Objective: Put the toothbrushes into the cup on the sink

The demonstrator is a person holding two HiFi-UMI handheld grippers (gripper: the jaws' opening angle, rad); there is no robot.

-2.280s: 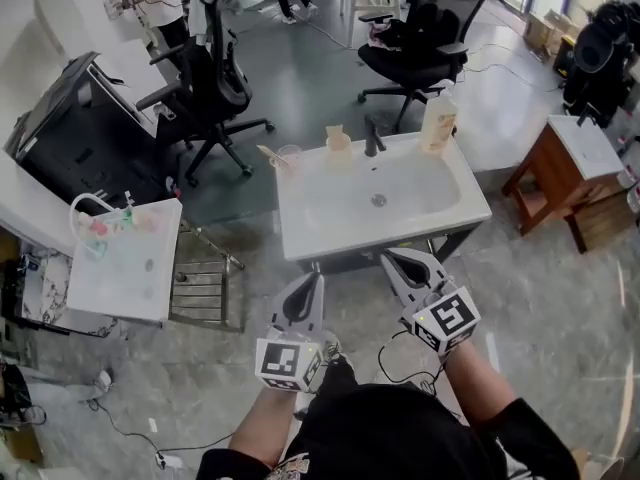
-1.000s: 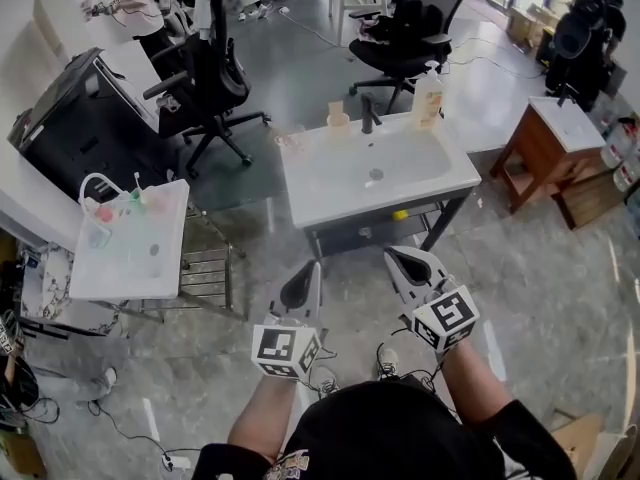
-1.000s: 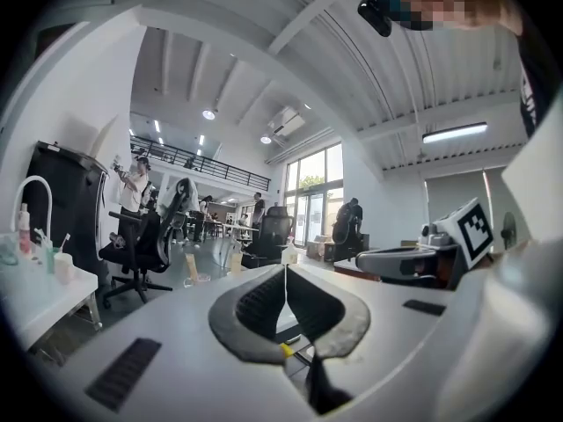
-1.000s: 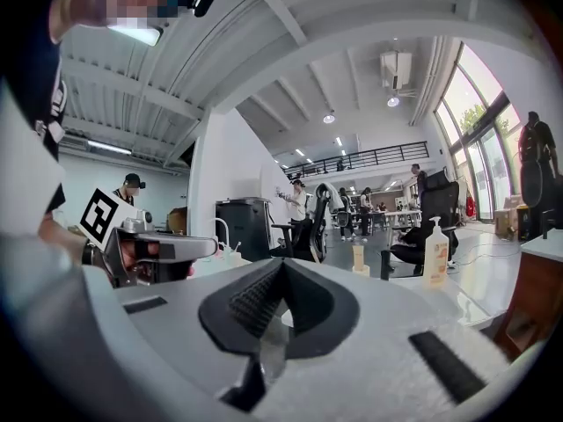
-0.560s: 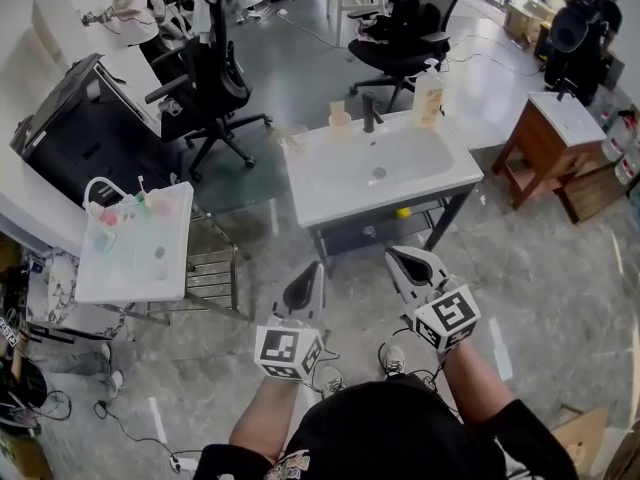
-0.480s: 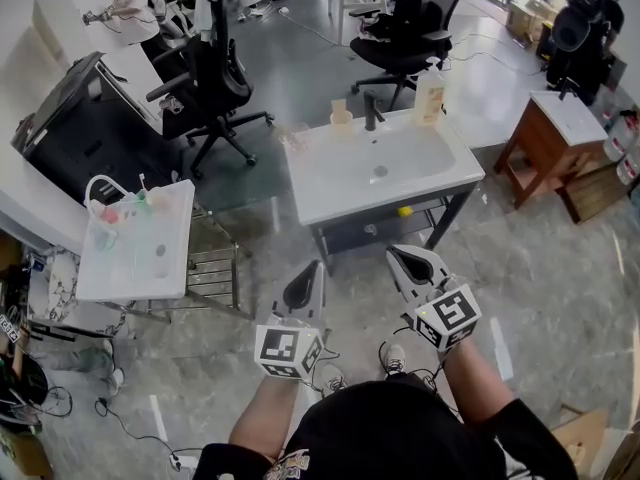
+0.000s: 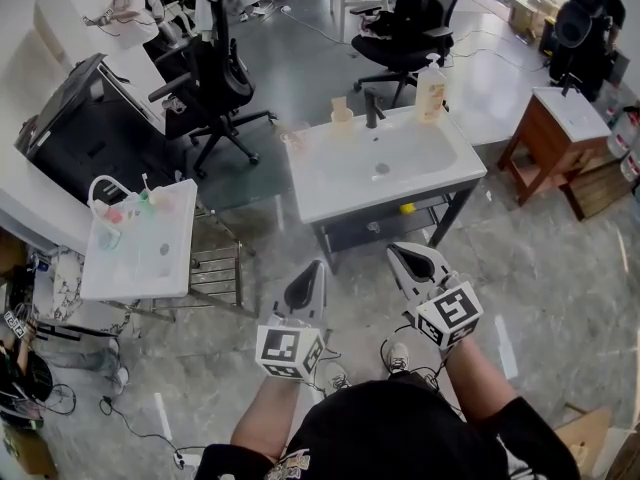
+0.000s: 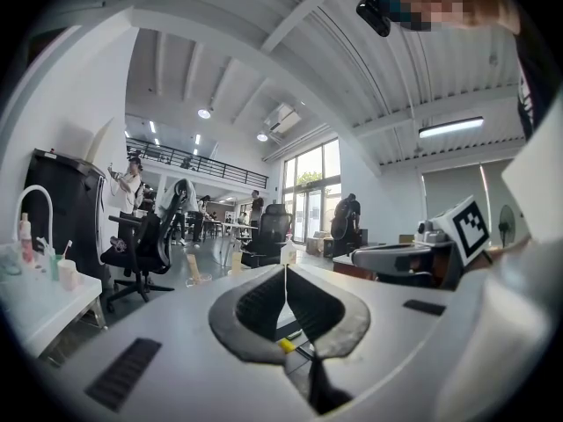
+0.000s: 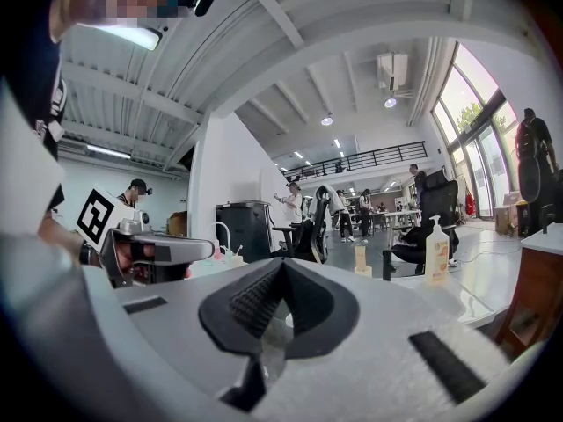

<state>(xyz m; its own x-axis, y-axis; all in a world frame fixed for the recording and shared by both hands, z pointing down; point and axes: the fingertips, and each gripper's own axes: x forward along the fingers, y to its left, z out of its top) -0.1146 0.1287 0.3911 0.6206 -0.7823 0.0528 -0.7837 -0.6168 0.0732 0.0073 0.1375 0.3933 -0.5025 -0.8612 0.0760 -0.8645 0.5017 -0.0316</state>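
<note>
The white sink (image 7: 330, 203) stands on a dark frame ahead of me, out of reach of both grippers. On its far rim are a clear cup (image 7: 295, 138), a tan cup (image 7: 341, 115), a black faucet (image 7: 372, 108) and a soap bottle (image 7: 431, 88). A smaller white basin (image 7: 140, 258) at the left carries cups with what look like toothbrushes (image 7: 146, 198); the left gripper view shows them too (image 8: 63, 255). My left gripper (image 7: 319, 265) and right gripper (image 7: 393, 251) hang side by side over the floor, both shut and empty.
Black office chairs (image 7: 215, 78) stand behind the sink. A wooden side table (image 7: 560, 143) is at the right, a black cabinet (image 7: 80, 133) at the left. A wire rack (image 7: 215, 273) sits beside the small basin. Cables trail on the grey floor (image 7: 540, 268).
The sink has drawn away from the grippers and now lies farther up the view. Both grippers kept their place in front of the body and stayed shut.
</note>
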